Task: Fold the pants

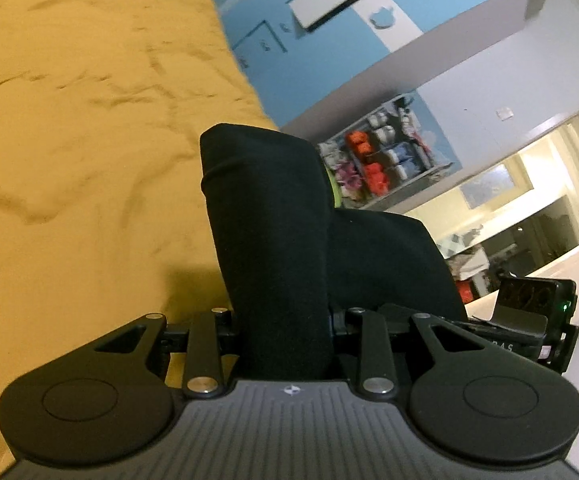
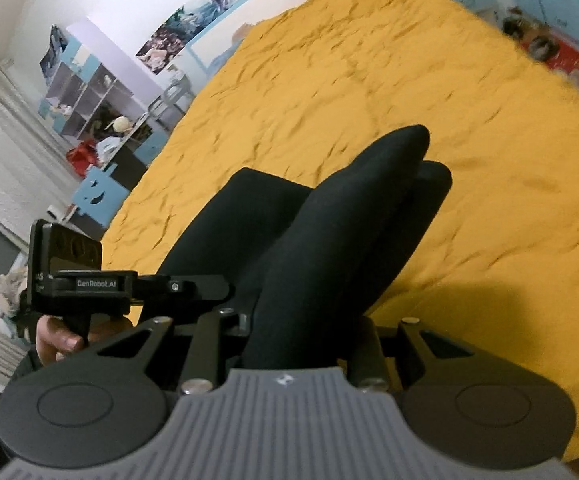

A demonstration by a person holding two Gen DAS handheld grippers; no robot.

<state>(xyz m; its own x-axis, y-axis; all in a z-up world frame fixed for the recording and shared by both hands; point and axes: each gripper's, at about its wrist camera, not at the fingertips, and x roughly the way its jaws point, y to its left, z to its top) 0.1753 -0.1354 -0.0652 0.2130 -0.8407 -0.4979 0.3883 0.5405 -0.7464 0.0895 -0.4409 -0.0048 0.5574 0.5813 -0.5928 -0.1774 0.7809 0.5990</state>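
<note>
L wrist: left gripper (image 1: 285, 328) clamped on black pants (image 1: 265, 232), cloth running straight fwd over yellow bedspread (image 1: 69, 120). R wrist: right gripper (image 2: 301, 332) pinching pants (image 2: 329, 232) too, bundle fwd-right; left gripper (image 2: 137, 284) just alongside.

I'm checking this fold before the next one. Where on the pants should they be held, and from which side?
Hold the black pants at the bunched near edge, as both grippers do, coming from the near side of the yellow bed; the far end is a thick rounded fold.
</note>
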